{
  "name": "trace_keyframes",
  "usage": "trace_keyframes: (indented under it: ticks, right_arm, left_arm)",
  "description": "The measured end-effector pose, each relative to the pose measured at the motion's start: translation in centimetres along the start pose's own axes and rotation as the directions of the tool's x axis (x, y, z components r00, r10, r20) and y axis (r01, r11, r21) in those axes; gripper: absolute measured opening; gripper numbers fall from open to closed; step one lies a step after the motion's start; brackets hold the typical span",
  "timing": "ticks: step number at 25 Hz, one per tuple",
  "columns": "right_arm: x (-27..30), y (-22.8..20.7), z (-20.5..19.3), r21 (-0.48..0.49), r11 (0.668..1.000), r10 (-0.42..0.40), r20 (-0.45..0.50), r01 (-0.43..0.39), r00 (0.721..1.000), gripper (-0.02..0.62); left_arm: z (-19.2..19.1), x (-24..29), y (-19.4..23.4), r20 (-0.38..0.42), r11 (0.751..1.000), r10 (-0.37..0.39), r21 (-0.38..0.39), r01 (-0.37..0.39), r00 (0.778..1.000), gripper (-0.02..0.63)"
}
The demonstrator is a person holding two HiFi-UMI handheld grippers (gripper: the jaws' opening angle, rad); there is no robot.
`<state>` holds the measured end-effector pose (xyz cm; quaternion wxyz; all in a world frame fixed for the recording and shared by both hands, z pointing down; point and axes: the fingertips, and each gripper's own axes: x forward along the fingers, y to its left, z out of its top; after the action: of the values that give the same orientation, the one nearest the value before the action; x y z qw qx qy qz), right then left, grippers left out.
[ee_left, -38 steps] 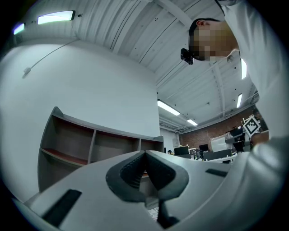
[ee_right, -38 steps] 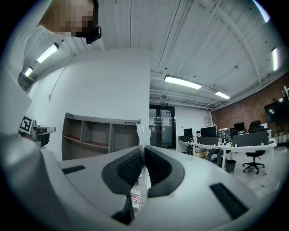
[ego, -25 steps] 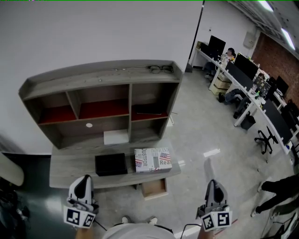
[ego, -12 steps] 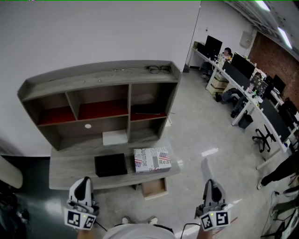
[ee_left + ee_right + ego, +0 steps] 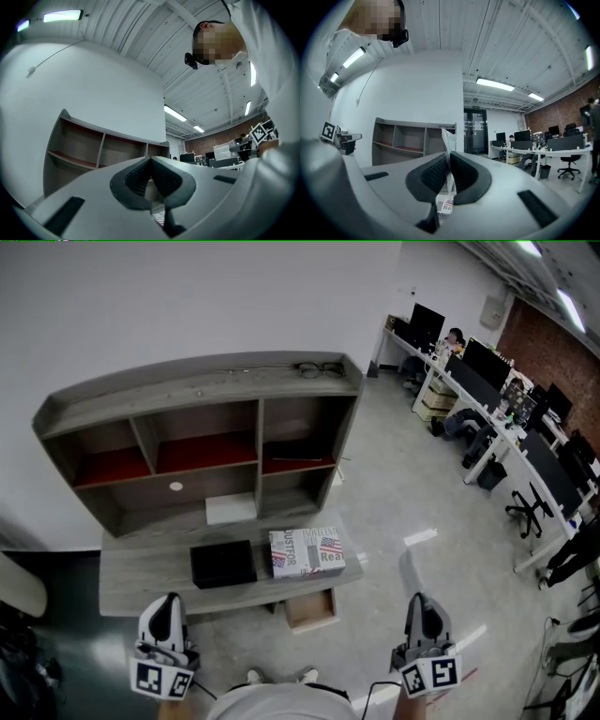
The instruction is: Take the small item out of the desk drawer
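Item: thin pale packet (image 5: 450,140), pinched upright in my right gripper (image 5: 448,161), well out in front of the desk (image 5: 141,577).
Why: tight pinch so it won't slip, I judge.
Left gripper (image 5: 151,161): pressed together, empty, idle.
Drawer (image 5: 310,608): under the desk's right part, open.
Desk top: black box (image 5: 223,564), printed box (image 5: 307,552) beside it, shelf unit (image 5: 197,390) behind.
Room: grey floor, workstations (image 5: 497,390) far right of the desk.
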<state>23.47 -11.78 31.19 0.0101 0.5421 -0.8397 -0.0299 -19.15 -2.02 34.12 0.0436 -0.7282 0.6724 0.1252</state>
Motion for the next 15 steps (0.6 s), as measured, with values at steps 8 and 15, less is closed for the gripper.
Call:
trace_keyframes:
  ticks: [8,15]
  right_arm:
    - [0.3,1.2,0.0,-0.014,1.000,0.021,-0.003,-0.021,1.000,0.023]
    - [-0.3,1.8,-0.1,-0.026,0.999,0.019,-0.021,-0.019,1.000,0.023]
  left_arm:
    - [-0.4,-0.6,0.2,-0.006,1.000,0.003,-0.010,-0.003,1.000,0.017]
    - [-0.7,-0.8,0.3,-0.018,1.000,-0.007,-0.021,0.007,1.000,0.017]
